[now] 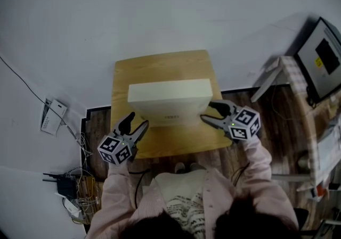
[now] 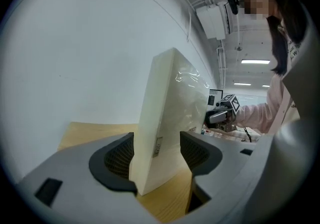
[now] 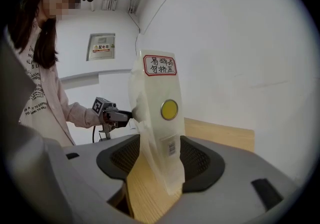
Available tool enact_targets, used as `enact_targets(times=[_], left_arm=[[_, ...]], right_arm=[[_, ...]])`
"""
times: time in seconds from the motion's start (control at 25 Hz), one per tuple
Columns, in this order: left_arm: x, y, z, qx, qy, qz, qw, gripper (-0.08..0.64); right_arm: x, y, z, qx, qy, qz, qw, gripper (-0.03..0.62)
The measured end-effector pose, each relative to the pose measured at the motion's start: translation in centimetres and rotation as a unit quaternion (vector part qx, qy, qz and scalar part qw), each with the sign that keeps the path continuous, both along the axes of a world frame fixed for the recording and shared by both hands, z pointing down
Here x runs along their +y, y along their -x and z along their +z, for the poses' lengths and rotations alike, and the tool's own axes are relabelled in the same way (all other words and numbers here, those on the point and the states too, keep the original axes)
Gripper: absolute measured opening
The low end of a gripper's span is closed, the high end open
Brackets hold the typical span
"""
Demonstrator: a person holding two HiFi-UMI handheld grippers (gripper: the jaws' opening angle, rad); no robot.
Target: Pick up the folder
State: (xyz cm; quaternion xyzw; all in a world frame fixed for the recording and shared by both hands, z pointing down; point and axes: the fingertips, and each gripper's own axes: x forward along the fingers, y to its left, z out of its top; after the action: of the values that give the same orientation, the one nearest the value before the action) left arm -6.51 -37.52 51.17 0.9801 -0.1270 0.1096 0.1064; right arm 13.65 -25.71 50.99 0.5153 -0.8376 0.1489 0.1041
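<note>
- Left gripper [image 1: 137, 122]: jaws wide apart and straddling the folder's left end. One pad is just beside the face and there is a clear gap at the other, so nothing is clamped.
- Right gripper [image 1: 208, 111]: jaws also wide, around the folder's right end. The pads sit close to both faces but I see no squeeze, so it holds nothing.
- Both come in nearly level from the person's side, one per end. That is probably because the folder is long and one pinch would let it swing or sag.
- Wooden table [image 1: 160, 65]: small top set against the wall. It carries the folder's full weight now.
- Folder [image 1: 169, 102]: thick, cream, box-like. It stands on its long edge across the middle of the table, with the broad face toward the person.
- Standing upright leaves each narrow end free for the jaws, with no need to slide under it.
- It is not lifted. The pick-up looks to be at the pre-grip stage.
- Next need: close both sides evenly, then raise them together. An uneven lift could tilt it.
- The plastic skin at the right end looks soft and may buckle under the pads.
- Red-bordered label [image 3: 160, 65]: high on the right end, above the jaws.
- Yellow round button [image 3: 169, 110]: mid-height on that end.
- Barcode sticker [image 3: 171, 145]: low on that end, level with the pads.
</note>
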Motion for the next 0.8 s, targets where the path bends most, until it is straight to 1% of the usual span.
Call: enact_targets(times=[0.08,0.2,0.44,0.64,0.8], left_arm=[[-0.1,-0.3,0.2,-0.004,0.0,0.01,0.9999,0.297],[-0.3,-0.8,0.4,-0.004,0.007,0.028,0.9996,0.325],[-0.8,-1.8,0.6,0.01,0.03,0.059,0.9978,0.373],[-1.0,-2.7,1.3,0.004,0.042,0.08,0.9959,0.38],[-1.1,-3.5,1.7,0.0,0.04,0.094,0.9947,0.38]], right_arm=[[-0.4,-0.1,0.2,-0.005,0.004,0.001,1.0,0.27],[-1.0,0.0,0.4,-0.013,0.008,-0.004,1.0,0.293],[-1.8,0.3,1.0,-0.019,0.019,-0.015,1.0,0.33],[-2.3,0.4,1.1,-0.02,0.018,-0.015,1.0,0.33],[-2.5,0.5,1.2,-0.02,0.021,-0.019,0.999,0.325]])
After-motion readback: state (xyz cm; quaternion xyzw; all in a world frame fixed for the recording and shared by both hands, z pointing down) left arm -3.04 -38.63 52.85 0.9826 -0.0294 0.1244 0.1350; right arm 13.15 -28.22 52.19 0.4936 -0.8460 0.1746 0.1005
